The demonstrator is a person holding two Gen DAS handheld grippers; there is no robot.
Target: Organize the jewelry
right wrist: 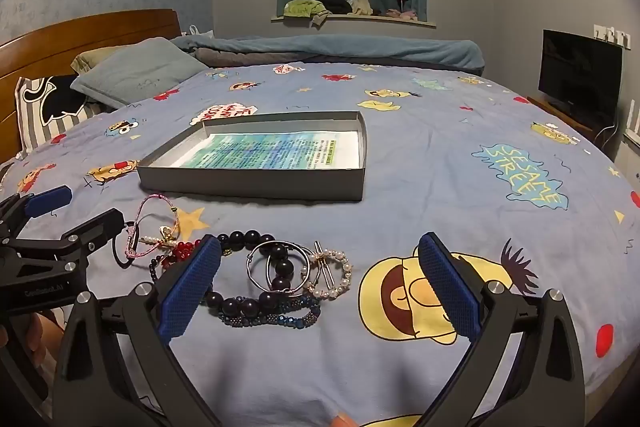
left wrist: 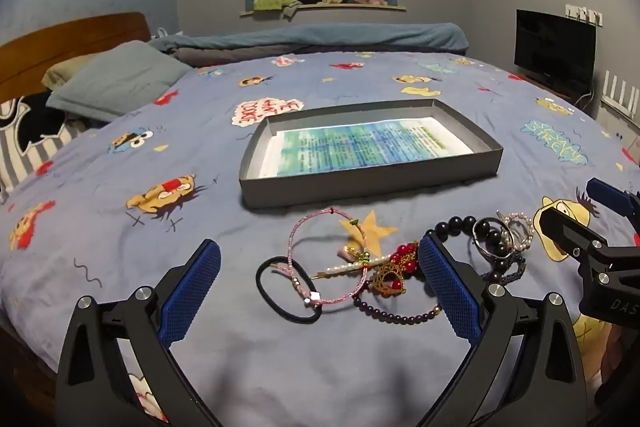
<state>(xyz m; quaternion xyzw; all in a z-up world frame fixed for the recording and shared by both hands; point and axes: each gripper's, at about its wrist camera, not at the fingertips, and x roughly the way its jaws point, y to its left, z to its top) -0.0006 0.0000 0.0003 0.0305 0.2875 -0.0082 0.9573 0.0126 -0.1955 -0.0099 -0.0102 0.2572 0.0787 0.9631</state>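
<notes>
The jewelry lies in a loose heap on the cartoon-print blue bedsheet [left wrist: 120, 227], on the near side of the shallow grey cardboard box [left wrist: 360, 183] lined with a printed paper sheet; the box holds no jewelry yet, so the sorting seems barely begun. The heap's long axis runs left to right, parallel to the box's near wall. At its left end, the pink braided cord bracelet [left wrist: 320, 259] overlaps the black elastic hair tie [left wrist: 280, 291], with a pearl hairpin [left wrist: 348, 267] and a red-and-gold beaded ornament [left wrist: 394, 269] just beside them. These lie between the spread fingers of the left gripper [left wrist: 320, 279], slightly right of its midline, and its right finger stands against the ornament. That gripper is wide open and grasps nothing, pointing forward toward the box and low over the sheet. The right end of the heap, a dark round-bead bracelet [right wrist: 250, 303], silver bangles [right wrist: 280, 263] and a pearl ring-shaped piece [right wrist: 332, 277], sits left of centre before the right gripper [right wrist: 320, 279], which is likewise released and empty. Each gripper is nearer its own end; the box lies straight beyond the left one and far-left of the right one.
</notes>
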